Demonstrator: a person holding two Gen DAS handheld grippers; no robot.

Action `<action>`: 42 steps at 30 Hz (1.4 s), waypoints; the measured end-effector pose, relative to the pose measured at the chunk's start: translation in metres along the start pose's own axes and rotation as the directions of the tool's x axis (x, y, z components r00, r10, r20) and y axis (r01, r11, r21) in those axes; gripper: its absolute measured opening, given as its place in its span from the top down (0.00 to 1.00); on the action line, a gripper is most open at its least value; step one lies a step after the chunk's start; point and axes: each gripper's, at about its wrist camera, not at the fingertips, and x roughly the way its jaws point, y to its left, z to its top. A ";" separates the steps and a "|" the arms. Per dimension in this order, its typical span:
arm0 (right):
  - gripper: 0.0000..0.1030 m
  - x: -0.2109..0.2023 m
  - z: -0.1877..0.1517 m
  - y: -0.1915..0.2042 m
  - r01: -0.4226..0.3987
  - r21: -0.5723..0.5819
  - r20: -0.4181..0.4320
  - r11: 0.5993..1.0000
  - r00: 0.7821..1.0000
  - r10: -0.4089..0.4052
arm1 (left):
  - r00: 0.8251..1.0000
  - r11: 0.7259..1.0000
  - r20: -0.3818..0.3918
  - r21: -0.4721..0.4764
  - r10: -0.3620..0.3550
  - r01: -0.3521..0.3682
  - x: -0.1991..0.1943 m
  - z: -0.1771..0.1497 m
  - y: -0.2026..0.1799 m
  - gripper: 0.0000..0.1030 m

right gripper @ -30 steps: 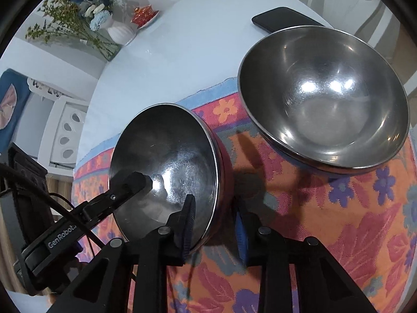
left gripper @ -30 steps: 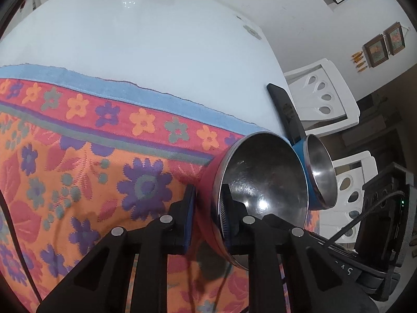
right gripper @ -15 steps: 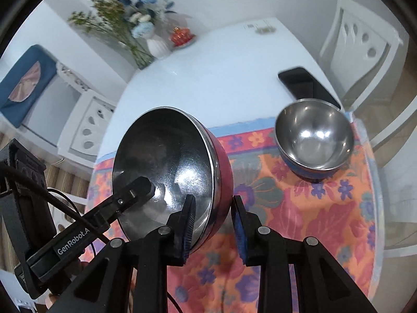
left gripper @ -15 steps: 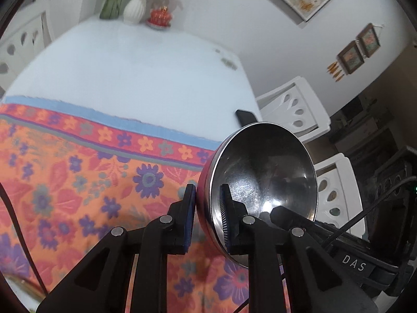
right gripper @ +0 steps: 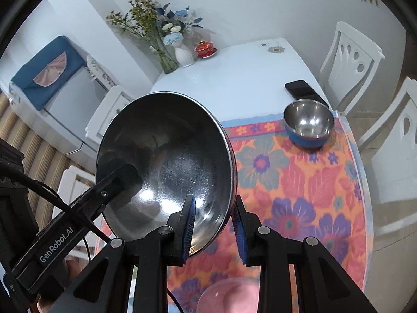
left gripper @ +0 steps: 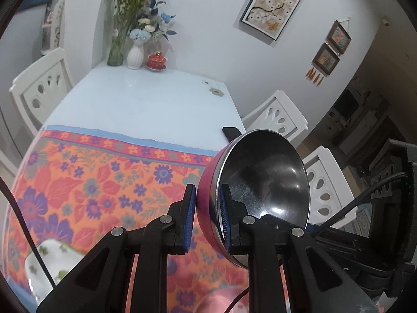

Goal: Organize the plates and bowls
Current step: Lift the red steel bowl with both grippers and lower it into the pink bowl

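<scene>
My left gripper [left gripper: 207,216] pinches one side of the red steel bowl's [left gripper: 256,193] rim, my right gripper [right gripper: 213,225] pinches the opposite side, one pad inside and one outside each; since a second ago I have carried it up and away from the floral cloth [left gripper: 91,182], which now lies well below; the blue steel bowl [right gripper: 308,124] has shrunk to the cloth's far corner, beside the phone [right gripper: 299,88]; I judge the lift done, and a stacking place comes next, perhaps the pink bowl [right gripper: 229,297] below.
</scene>
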 end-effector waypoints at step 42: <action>0.72 0.006 -0.178 -0.059 0.173 0.090 -0.271 0.981 0.952 -0.143 | 0.920 0.999 -0.390 -0.033 -0.027 0.015 0.036 -0.194 -0.007 0.85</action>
